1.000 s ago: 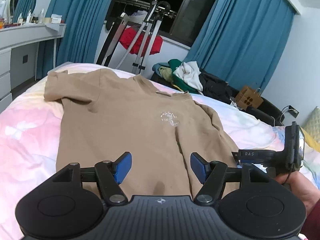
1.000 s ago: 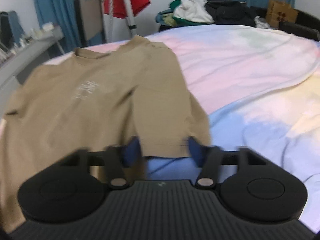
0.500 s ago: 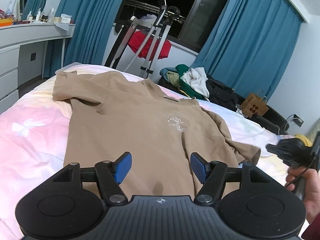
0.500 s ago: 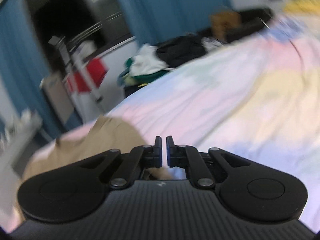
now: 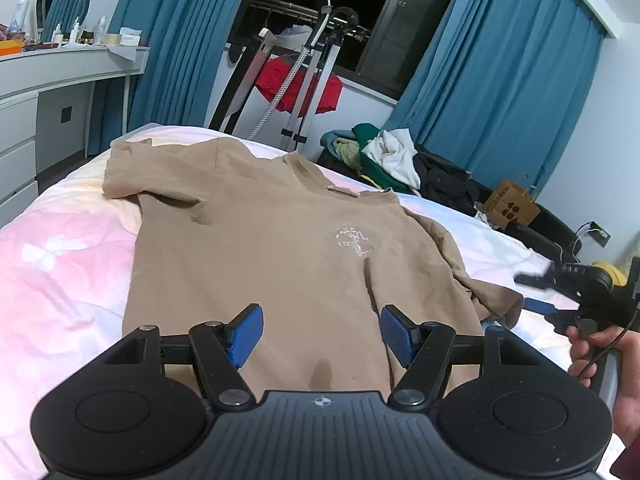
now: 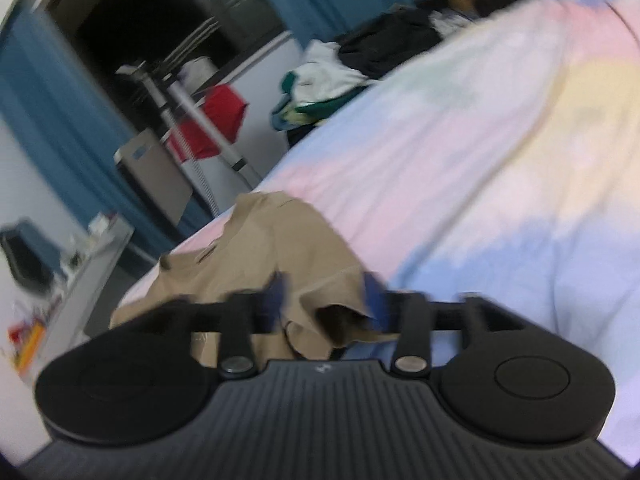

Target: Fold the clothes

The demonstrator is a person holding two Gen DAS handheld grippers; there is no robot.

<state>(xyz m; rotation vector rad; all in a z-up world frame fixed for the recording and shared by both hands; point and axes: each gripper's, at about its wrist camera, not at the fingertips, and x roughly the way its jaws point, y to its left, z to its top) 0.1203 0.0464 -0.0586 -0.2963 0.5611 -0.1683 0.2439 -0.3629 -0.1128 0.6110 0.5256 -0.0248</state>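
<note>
**Tan T-shirt lies spread on pastel bed as two hand-held grippers work its near edge**

A tan T-shirt (image 5: 256, 248) lies face up on a bed (image 5: 60, 264) covered in a pink, yellow and blue sheet, its collar towards the window and its hem nearest the left wrist camera. A white print marks the chest. The far sleeve lies flat towards the white dresser (image 5: 48, 80); the other sleeve (image 6: 320, 292) is rumpled at the shirt's right side.

The left gripper (image 5: 322, 336) hangs over the hem with its blue pads wide apart and nothing between them; the cloth lies below, ungripped.

The right gripper (image 6: 324, 300), held in a person's hand (image 5: 596, 356) at the right edge of the left view, is opening its jaws. In its own blurred view the crumpled sleeve sits between the fingers, and the pads stand off from the cloth on either side.

Behind the bed stand teal curtains (image 5: 500, 92), a drying rack (image 5: 312, 76) with a red garment, a heap of clothes (image 5: 388, 160) and a cardboard box (image 5: 512, 204).
</note>
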